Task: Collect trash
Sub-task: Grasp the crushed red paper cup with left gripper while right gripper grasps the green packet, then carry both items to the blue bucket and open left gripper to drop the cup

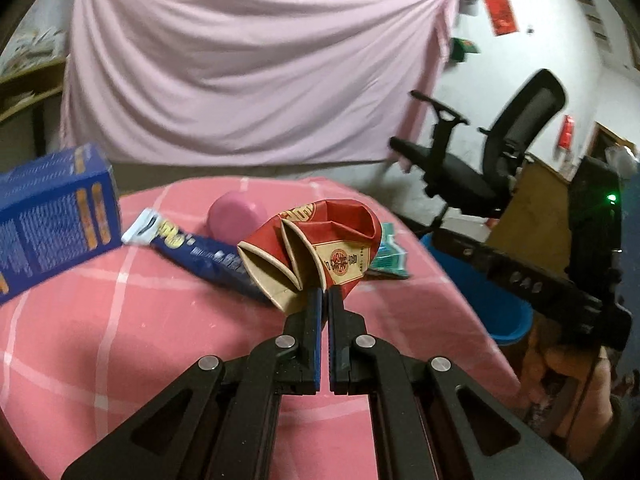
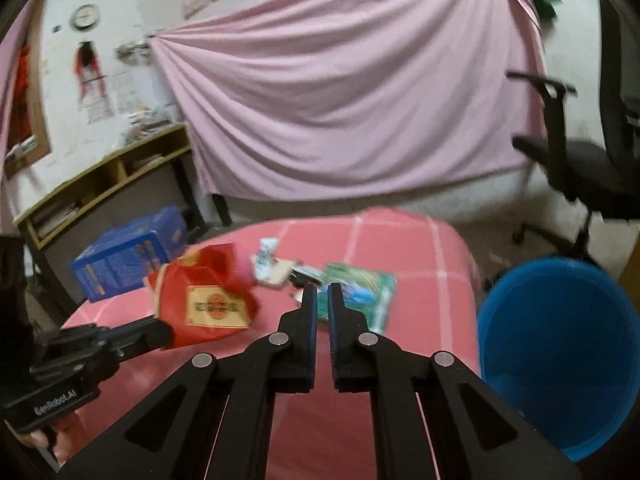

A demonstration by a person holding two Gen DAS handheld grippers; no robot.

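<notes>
My left gripper (image 1: 324, 294) is shut on the lower edge of a crushed red paper cup (image 1: 320, 248) and holds it above the pink checked tablecloth (image 1: 120, 340). From the right wrist camera the same cup (image 2: 212, 300) hangs from the left gripper (image 2: 160, 330) at the lower left. My right gripper (image 2: 322, 292) is shut, and I see nothing pinched between its fingers. A green packet (image 2: 360, 296) lies on the cloth just beyond its tips, and it also shows past the cup in the left wrist view (image 1: 390, 258).
On the cloth lie a blue box (image 1: 52, 220), a dark blue wrapper (image 1: 200, 252), a pink cup (image 1: 236, 212) and a small white wrapper (image 2: 268, 264). A blue bin (image 2: 560, 352) stands on the floor right of the table. A black office chair (image 1: 480, 160) is behind it.
</notes>
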